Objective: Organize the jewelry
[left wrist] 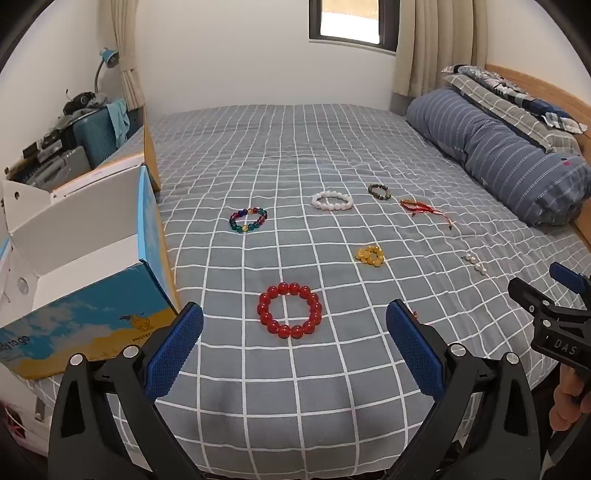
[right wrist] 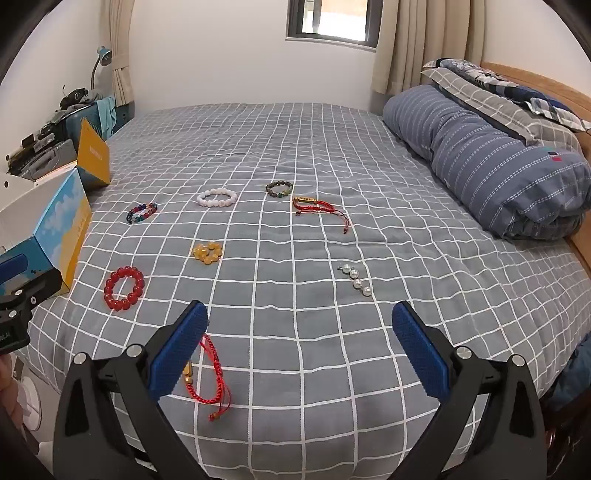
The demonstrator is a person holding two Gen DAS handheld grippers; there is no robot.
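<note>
Red bead bracelet (left wrist: 290, 309): glossy, smooth. Bedsheet (left wrist: 332, 147): matt checked cloth. Box (left wrist: 85, 325): printed cardboard. Finger pads (left wrist: 173, 354): textured blue.

White-walled bedroom (left wrist: 221, 55), checked bed (left wrist: 295, 147), window (left wrist: 351, 22)

A home bedroom is showing here: a bed (left wrist: 295, 147) under a grey checked sheet is filling the frame; a rolled striped duvet (left wrist: 498, 147) is lying at the right against a wooden headboard (left wrist: 535, 85); curtains (left wrist: 436, 44) are hanging beside a small window (left wrist: 351, 18) at the top; a desk lamp (left wrist: 105, 62) is standing upper left.
</note>
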